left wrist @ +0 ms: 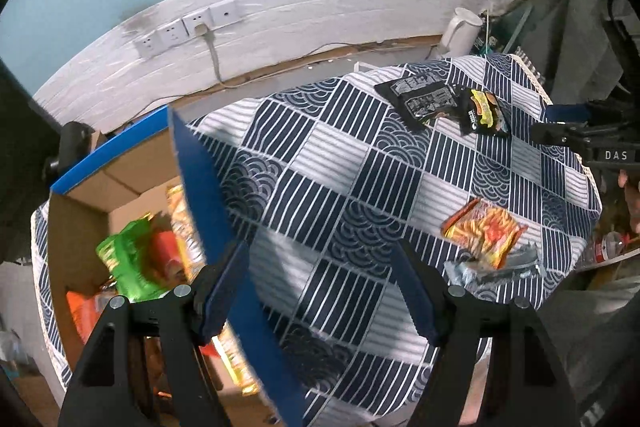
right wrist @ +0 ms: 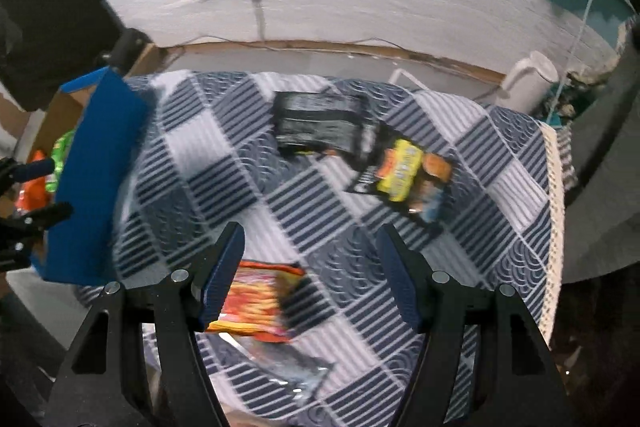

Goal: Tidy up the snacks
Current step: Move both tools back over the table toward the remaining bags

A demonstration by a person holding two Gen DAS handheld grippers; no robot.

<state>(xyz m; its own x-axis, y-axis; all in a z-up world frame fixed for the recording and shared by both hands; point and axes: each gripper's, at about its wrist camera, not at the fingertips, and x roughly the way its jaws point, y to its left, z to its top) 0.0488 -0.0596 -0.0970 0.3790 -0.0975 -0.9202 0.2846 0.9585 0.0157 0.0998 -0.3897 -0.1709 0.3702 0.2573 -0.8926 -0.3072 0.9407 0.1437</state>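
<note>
A blue cardboard box [left wrist: 200, 179] sits at the table's left end, with a green packet [left wrist: 128, 259] and orange packets [left wrist: 82, 311] inside. My left gripper [left wrist: 320, 291] is open and empty, over the box's right wall. On the checked cloth lie an orange snack packet [left wrist: 484, 231] on a silver packet [left wrist: 496, 267], and two black packets [left wrist: 424, 99], one with a yellow label [left wrist: 484, 113]. My right gripper [right wrist: 310, 275] is open and empty, above the orange packet [right wrist: 256, 299]. The black packets [right wrist: 324, 123] and the yellow-labelled one [right wrist: 404, 171] lie beyond it. The box [right wrist: 96, 179] is at the left.
The table has a navy and white checked cloth [left wrist: 340, 187] with a fringed right edge [right wrist: 556, 187]. A white wall with sockets [left wrist: 188, 27] runs behind. A white jug [left wrist: 460, 31] stands at the back right. The right gripper shows in the left wrist view [left wrist: 580, 135].
</note>
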